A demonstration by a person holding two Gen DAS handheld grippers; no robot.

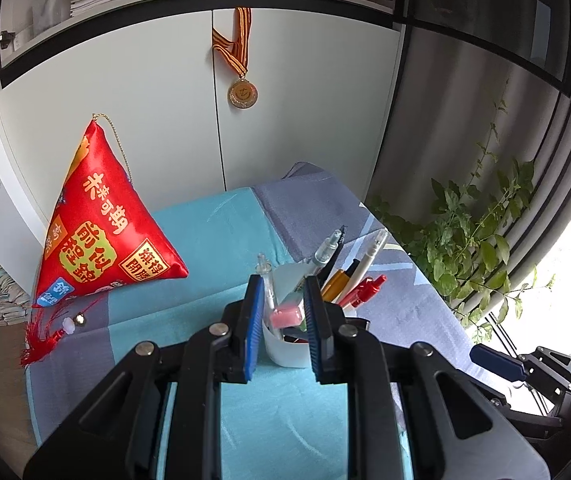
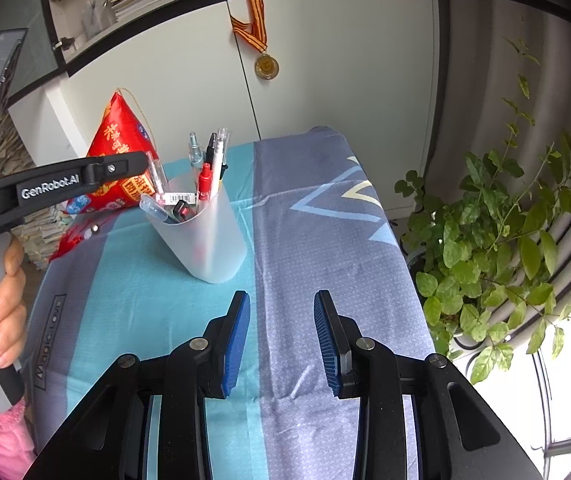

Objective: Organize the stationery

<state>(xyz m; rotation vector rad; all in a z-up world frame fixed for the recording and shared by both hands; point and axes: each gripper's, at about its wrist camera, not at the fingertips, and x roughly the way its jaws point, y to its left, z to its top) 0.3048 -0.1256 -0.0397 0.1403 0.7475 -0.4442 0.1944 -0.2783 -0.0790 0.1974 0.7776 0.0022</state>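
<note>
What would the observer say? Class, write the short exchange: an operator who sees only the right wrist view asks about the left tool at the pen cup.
Operator: I see the left tool only from the side. Are its pads together?
Observer: No. The left wrist view shows a gap between its blue pads, with nothing pinched.
Operator: What lies in line with that gap?
Observer: A pink eraser inside the white cup, beyond the pads.
Operator: Is there any pen I miss?
Observer: Yes, an orange pen, which your view does not show.
</note>
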